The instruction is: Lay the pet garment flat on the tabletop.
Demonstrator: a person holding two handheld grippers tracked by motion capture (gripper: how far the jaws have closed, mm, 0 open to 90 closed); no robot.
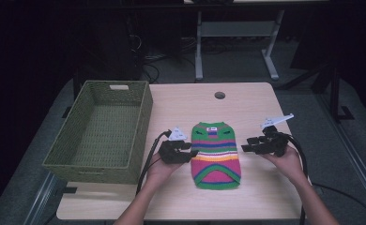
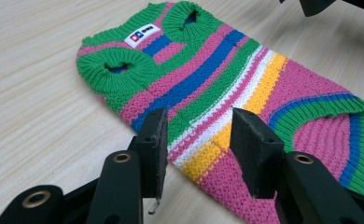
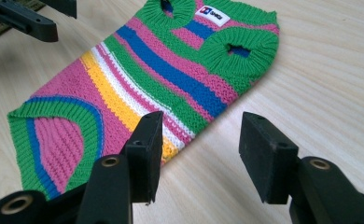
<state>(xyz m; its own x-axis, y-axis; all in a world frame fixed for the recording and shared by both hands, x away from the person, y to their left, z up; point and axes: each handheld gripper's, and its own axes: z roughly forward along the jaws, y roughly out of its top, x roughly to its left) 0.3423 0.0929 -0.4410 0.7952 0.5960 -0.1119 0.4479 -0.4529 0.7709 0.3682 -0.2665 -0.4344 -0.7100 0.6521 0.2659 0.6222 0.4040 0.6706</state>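
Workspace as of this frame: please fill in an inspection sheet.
Surface: light wooden table, round hole near the far edge.
Job's things: striped knitted sweater flat at centre, white label at its neck; green woven basket to its left, nothing in it.
Clutter: nothing seen.
Grippers: left claw and right claw open, flanking the sweater, neither gripping it.
Cables: black cable from the left claw, another from the right.
Surroundings: dark floor, table frame behind.

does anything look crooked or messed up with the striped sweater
Nothing stands out. The striped sweater lies flat and unwrinkled on the table, about square to its edges, neck end away from the person. The green basket sits upright at its left.
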